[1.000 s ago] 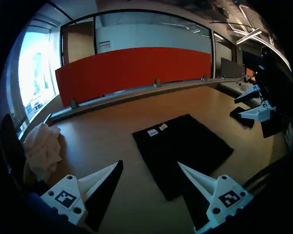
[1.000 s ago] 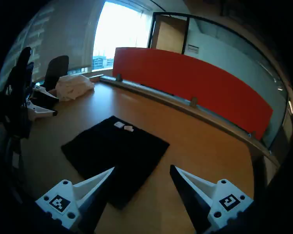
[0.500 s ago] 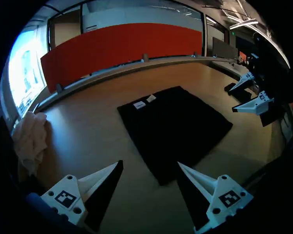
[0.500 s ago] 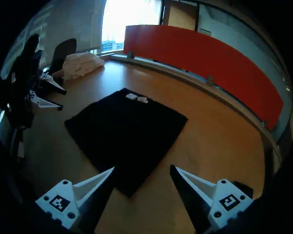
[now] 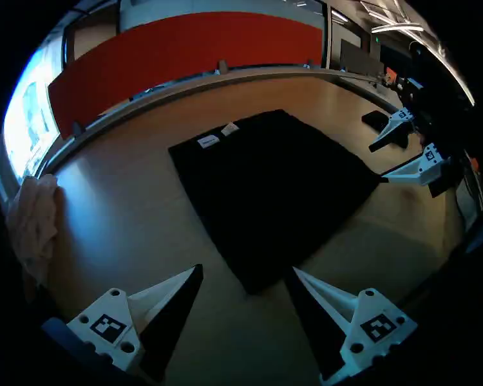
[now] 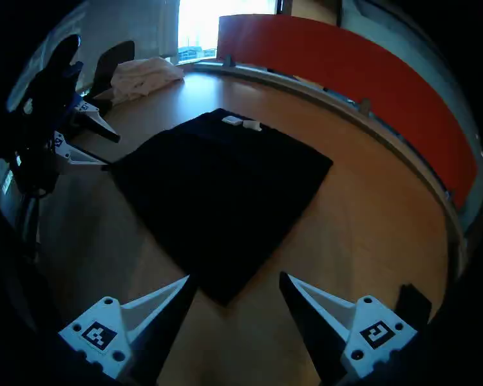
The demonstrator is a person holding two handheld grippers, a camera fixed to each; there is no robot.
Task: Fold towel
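The left gripper hangs low over the table, fingers spread wide and holding nothing, with one corner of the black towel between their tips. The right gripper is likewise wide apart and empty, at the neighbouring corner. The towel lies flat mid-table, with two white labels at its far edge. A cream cloth is heaped near the table's far corner.

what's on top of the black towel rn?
Two small white tags lie near the far edge of the towel. Whatever is under it on the table is covered.
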